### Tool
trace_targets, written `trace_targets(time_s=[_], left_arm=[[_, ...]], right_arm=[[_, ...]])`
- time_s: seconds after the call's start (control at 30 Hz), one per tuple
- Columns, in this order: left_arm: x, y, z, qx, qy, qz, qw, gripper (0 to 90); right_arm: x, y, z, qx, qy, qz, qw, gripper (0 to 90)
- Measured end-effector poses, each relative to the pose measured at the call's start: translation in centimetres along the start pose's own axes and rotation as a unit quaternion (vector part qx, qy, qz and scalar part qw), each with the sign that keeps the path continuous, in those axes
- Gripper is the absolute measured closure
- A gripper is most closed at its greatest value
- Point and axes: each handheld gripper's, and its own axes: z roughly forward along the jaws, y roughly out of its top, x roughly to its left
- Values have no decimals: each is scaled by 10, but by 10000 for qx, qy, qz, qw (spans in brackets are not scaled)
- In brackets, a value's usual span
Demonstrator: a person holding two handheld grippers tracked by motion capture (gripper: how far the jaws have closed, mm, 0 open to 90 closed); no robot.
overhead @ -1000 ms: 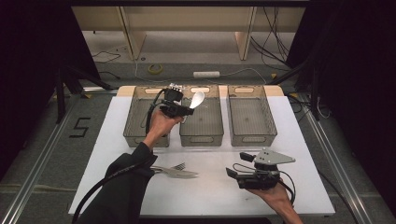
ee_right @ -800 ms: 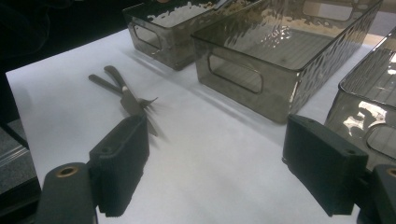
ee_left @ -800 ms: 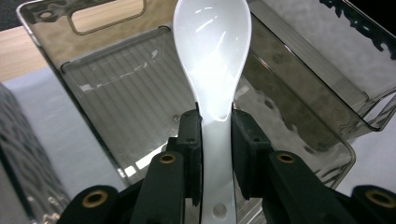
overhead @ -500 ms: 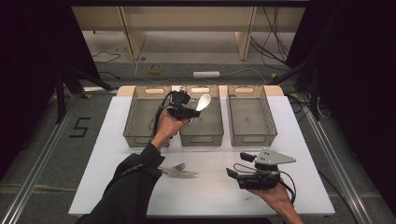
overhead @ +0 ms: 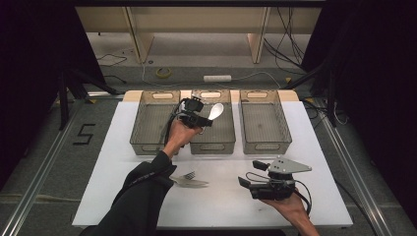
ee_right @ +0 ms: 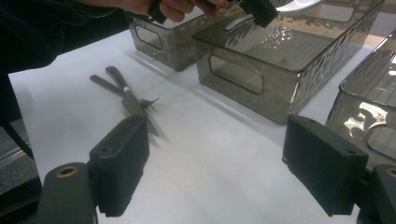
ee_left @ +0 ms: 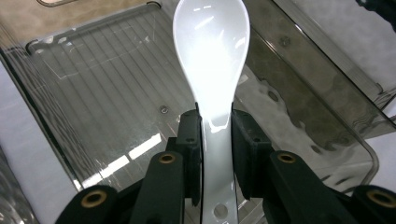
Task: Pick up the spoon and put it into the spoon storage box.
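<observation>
My left gripper (overhead: 205, 120) is shut on the handle of a white plastic spoon (overhead: 215, 111) and holds it above the middle grey bin (overhead: 223, 143). In the left gripper view the spoon (ee_left: 212, 51) points away from me, bowl up, over the ribbed floor of that bin (ee_left: 107, 107), with the black jaws tight on both sides of its handle. A metal fork and knife (overhead: 189, 180) lie crossed on the white table near the front. My right gripper (overhead: 250, 173) hovers open at the front right, holding nothing, and its own view faces the cutlery (ee_right: 128, 100).
Three transparent grey bins stand side by side at the back of the white table (overhead: 118, 196): left (overhead: 147, 143), middle and right (overhead: 265, 143). The person's dark sleeve (overhead: 137, 196) crosses the front left. Cables lie on the floor behind.
The left gripper has carried the spoon slightly to the right and lower, further over the middle bin. The right gripper has stayed where it was.
</observation>
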Motion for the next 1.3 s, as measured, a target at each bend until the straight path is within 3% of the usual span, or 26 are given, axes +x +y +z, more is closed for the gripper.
trace_targets(time_s=[0.13, 0.23, 0.3, 0.47, 0.63, 0.77, 0.97, 1.07, 1.13, 1.3], left_arm=[[-2, 1, 1, -51, -29, -13, 10000, 710], [-3, 5, -3, -167, -1, -28, 9999, 566], [-3, 7, -8, -188, -39, -25, 9998, 556], [-10, 9, -26, -193, -29, 225, 9996, 407], [-14, 2, -50, -268, -163, 416, 9986, 300], [-14, -10, -70, -313, -130, 643, 9974, 273], [-12, -33, -94, -401, -191, 803, 9958, 254], [-11, -39, -101, -307, -125, 956, 9949, 247], [-10, -44, -106, -331, -197, 960, 9946, 243], [-4, -57, -119, -234, -90, 1082, 9938, 218]], right_arm=[[0, 0, 0, 1, 21, 0, 10000, 237], [0, 0, 0, -2, 26, 5, 10000, 237], [0, 0, 0, -13, 23, 11, 10000, 237], [0, 0, 0, -15, 22, 11, 10000, 237], [0, 0, -1, -28, 2, -5, 10000, 237], [-1, 1, -2, -50, -13, 14, 10000, 237], [1, 0, 0, -20, 23, -5, 10000, 236], [1, 0, 0, -26, 31, -2, 10000, 237], [2, 1, 0, -11, 28, -14, 10000, 237], [2, 0, 0, -8, 54, -18, 10000, 237]])
